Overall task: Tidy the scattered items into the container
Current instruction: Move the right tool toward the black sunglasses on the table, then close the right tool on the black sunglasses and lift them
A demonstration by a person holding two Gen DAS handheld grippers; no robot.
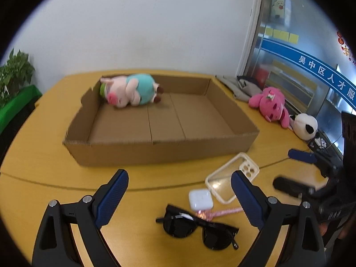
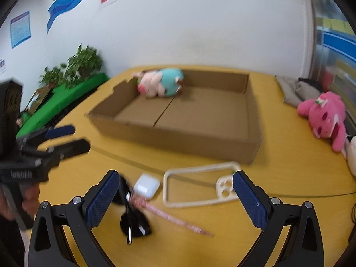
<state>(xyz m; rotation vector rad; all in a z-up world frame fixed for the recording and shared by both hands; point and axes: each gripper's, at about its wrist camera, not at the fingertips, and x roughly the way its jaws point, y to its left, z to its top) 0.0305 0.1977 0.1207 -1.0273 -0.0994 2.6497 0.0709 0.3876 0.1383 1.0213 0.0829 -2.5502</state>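
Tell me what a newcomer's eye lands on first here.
The big shallow cardboard box on the yellow table, with a pig plush lying in its far left corner. Next, the bright pink plush outside the box to the right, then the black sunglasses between the open left tongs.

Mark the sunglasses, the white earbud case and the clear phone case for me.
sunglasses [image 1: 201, 231]: left wrist view, on the bridge between the dark lenses.
white earbud case [image 1: 200, 199]: left wrist view, middle of its lid.
clear phone case [image 2: 191, 187]: right wrist view, on its transparent back panel.
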